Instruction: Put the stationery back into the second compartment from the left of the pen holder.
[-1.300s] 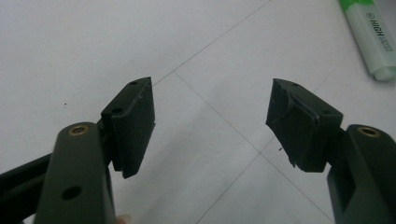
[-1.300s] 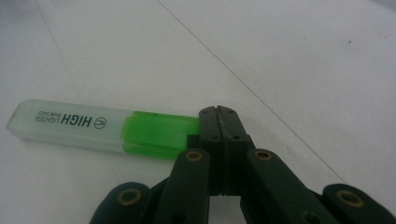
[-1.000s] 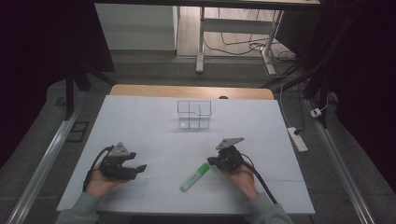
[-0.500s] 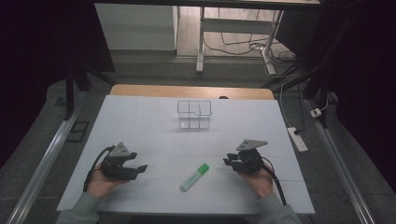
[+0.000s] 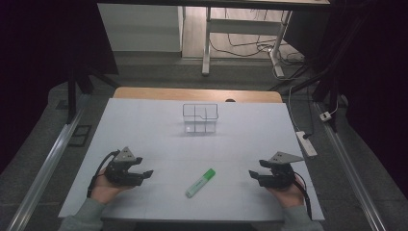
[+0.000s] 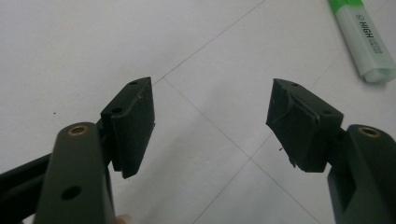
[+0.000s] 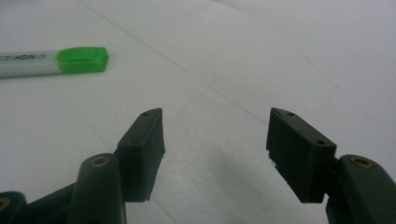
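Note:
A green-capped highlighter lies flat on the white table between the two hands, cap toward the upper right. It shows at the top right of the left gripper view and at the top left of the right gripper view. My left gripper rests at the front left, open, nothing between its jaws. My right gripper sits at the front right, well clear of the highlighter. Its jaws have just been opening and stand open and empty.
A small clear compartment box stands at the middle back of the white table. A power strip lies off the table's right edge. A wooden edge runs behind the white surface.
My right gripper has let go of the highlighter and moved to the right, away from it, with its jaws opening. The highlighter stays on the table. The left hand has kept still.

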`<control>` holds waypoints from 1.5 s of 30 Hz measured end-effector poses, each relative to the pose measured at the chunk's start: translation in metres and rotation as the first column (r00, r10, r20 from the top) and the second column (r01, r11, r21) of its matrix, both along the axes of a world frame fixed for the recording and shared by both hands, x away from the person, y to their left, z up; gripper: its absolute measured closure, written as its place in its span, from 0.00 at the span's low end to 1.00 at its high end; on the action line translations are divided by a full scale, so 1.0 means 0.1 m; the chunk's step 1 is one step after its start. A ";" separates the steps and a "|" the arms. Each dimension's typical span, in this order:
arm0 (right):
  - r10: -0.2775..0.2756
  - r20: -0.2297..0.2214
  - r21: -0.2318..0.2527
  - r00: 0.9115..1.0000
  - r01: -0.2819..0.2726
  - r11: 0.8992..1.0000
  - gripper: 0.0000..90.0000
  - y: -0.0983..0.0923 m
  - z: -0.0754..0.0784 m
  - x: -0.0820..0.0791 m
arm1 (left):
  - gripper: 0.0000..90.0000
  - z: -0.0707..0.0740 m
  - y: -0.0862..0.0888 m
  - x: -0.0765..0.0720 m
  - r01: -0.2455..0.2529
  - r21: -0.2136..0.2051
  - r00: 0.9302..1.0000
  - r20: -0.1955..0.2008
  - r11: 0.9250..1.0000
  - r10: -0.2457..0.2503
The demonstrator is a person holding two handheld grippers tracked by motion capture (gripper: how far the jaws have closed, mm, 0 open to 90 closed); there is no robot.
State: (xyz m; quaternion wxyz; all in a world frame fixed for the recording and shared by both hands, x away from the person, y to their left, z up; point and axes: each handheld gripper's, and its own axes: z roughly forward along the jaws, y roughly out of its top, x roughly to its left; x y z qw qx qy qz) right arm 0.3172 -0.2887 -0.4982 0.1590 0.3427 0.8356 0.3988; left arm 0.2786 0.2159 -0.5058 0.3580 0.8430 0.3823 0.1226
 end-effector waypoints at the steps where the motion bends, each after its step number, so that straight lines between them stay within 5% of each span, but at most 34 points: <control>1: -0.007 -0.001 0.001 1.000 0.007 1.000 0.39 -0.03 0.00 0.00 | 0.36 0.00 0.00 0.00 0.000 0.000 1.000 0.000 1.000 0.000; 10: -0.012 0.008 0.007 1.000 0.012 1.000 0.38 -0.11 -0.03 0.02 | 0.36 0.06 -0.08 0.01 0.006 -0.033 1.000 0.001 0.999 -0.006; 18: 0.002 0.009 0.000 1.000 -0.002 1.000 0.38 -0.08 -0.05 0.04 | 0.38 0.20 -0.30 0.03 0.064 -0.093 0.998 -0.001 0.994 -0.065; 45: -0.012 -0.002 -0.017 1.000 0.012 1.000 0.36 -0.08 -0.08 0.07 | 0.37 0.33 -1.07 0.21 0.209 -0.019 0.977 -0.031 0.978 -0.210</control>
